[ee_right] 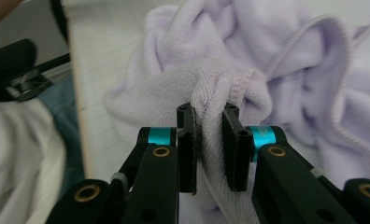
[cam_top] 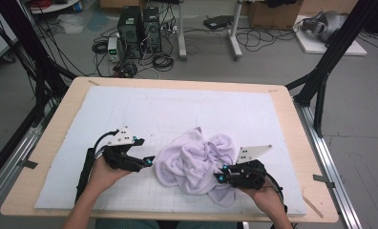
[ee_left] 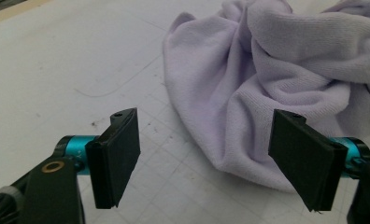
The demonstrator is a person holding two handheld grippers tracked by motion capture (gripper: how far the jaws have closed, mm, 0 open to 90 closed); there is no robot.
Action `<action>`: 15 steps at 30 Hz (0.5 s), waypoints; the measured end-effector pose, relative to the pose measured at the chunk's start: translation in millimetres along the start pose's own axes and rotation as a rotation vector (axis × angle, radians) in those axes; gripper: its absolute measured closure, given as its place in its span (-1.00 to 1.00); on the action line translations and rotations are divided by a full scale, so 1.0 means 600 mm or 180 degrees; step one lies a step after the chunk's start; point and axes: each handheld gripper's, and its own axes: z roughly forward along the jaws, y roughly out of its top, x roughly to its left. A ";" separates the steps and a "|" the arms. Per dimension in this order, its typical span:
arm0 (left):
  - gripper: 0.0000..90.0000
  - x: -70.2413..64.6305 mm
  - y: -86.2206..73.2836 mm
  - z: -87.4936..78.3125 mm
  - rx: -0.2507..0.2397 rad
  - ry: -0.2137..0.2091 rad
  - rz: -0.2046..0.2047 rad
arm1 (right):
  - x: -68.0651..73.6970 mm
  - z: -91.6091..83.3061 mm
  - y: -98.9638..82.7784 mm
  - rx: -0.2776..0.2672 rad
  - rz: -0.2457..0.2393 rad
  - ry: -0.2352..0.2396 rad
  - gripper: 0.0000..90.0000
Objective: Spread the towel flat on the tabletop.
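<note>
Towel [cam_top: 196,160]: lilac, crumpled heap, near table's [cam_top: 58,131] front edge, right of mid.
R gripper [ee_right: 210,149]: pinching a hemmed fold.
L gripper [ee_left: 206,158]: spread, nothing btwn pads, just beside towel.
Progress: one grip done; 2nd grip, spreading left, I judge.

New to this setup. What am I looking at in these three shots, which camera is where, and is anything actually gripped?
No robot arm here: a person holds a handheld two-jaw gripper in each hand. The high view looks down on the table from above the person's side. The other two pictures come from cameras riding on the grippers, looking along their black jaws.

On the white gridded mat lies one crumpled lilac towel.

The right gripper has pinched a hemmed fold of the towel; in its own view the pads press the cloth from both sides. The left gripper is open, jaws wide apart, just short of the towel's near edge and touching nothing.
</note>
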 end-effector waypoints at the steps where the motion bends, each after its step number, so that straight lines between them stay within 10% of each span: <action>1: -0.42 -0.002 0.001 0.005 0.0018 -0.0020 0.0014 | 0.000 0.000 0.000 0.0000 0.0000 0.0000 0.74; 4: -0.37 -0.008 0.002 0.023 0.0086 -0.0086 0.0027 | 0.012 -0.003 -0.001 0.0081 -0.0113 0.0145 0.69; 10: -0.16 -0.008 0.005 0.061 0.0142 -0.0257 0.0037 | -0.016 -0.035 0.037 -0.0177 -0.0086 -0.0233 0.39; 15: -0.07 -0.006 -0.002 0.099 0.0326 -0.0358 0.0052 | -0.041 0.005 0.049 -0.0175 0.0026 -0.0100 0.08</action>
